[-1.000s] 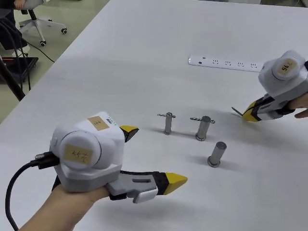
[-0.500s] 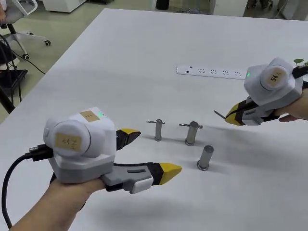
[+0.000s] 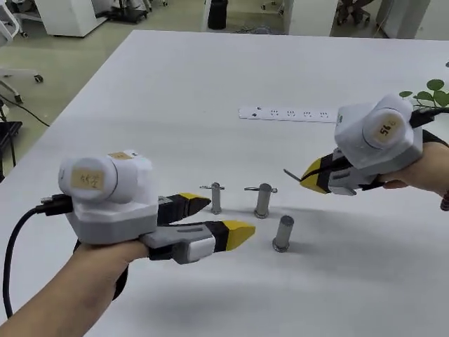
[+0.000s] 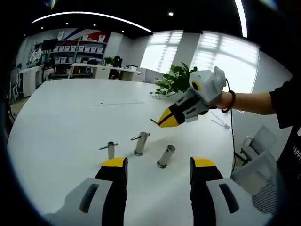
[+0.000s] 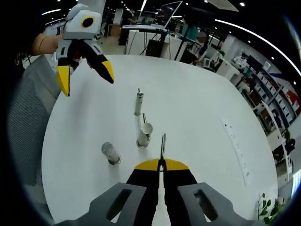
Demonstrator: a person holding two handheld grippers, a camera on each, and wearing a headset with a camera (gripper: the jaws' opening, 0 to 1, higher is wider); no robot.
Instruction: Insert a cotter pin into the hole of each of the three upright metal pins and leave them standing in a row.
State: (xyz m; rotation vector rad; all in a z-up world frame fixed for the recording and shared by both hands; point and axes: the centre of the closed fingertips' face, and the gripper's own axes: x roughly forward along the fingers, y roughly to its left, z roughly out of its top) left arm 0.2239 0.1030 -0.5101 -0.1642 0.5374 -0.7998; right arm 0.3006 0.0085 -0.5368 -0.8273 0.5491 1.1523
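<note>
- This looks like an open-plan lab or engineering office, a big shared room rather than a home.
- The work surface is a large plain white table with a long white multi-socket power strip lying on it.
- A white wheeled office chair and a low white cabinet stand on the bare floor beyond the table.
- The left gripper view shows wall shelving stacked with storage boxes, long white desks, tall bright windows and a leafy green potted plant.
- Curved strip lights run along a dark ceiling.
- More equipment-laden desks fill the far end in the right gripper view.
</note>
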